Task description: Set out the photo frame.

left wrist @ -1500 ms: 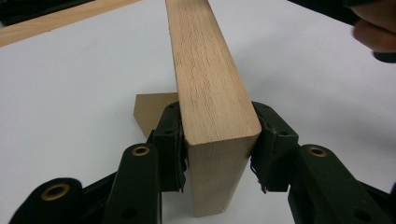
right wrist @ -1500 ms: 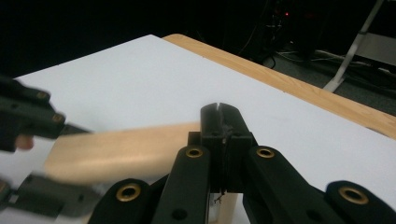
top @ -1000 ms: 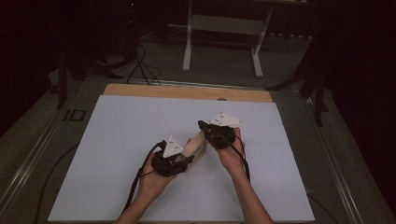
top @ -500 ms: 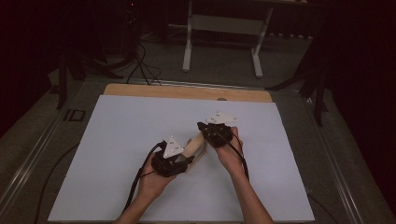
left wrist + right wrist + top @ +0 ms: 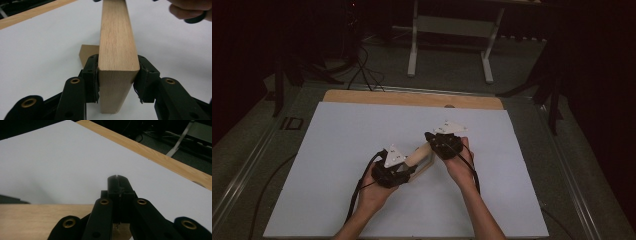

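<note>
Between left gripper pads: smooth rectangular wooden block

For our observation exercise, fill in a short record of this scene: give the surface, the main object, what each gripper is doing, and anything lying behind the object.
surface: white sheet over a wooden table
main object: light wooden block, long, spanning between both grippers
left gripper: jaws clamped on the sides of the block's near end
right gripper: jaws shut together, resting by the block's far end
behind block: a small wooden piece, partly hidden
</note>
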A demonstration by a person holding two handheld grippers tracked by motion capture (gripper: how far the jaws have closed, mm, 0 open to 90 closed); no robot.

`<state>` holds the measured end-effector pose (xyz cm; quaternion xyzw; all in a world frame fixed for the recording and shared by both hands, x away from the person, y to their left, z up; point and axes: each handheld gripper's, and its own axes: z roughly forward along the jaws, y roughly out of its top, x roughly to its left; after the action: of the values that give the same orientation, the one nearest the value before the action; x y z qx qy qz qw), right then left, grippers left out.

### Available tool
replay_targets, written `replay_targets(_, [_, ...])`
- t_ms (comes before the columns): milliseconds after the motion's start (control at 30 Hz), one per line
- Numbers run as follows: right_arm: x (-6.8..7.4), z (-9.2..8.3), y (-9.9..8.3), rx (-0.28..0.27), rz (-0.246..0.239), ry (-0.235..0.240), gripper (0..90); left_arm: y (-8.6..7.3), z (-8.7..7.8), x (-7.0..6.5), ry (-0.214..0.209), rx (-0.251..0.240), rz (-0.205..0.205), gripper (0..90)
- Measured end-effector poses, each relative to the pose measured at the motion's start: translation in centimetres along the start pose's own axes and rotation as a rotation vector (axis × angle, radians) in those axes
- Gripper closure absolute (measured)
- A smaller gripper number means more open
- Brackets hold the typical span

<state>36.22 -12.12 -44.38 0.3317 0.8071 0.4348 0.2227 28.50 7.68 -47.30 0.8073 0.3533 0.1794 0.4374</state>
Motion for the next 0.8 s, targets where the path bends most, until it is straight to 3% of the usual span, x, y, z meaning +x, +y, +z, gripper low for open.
replay_targets(567, [0.1,-1.2,-0.2,0.012,-0.005,-0.006,89.7,-0.2,0.0,1.2,0.040,-0.009,-0.037,54.8])
replay_targets(800, [0.5,-1.8,0.0,0.023,-0.046,0.022,89.7,-0.3,0.1,1.5,0.056,-0.004,-0.043,55.3])
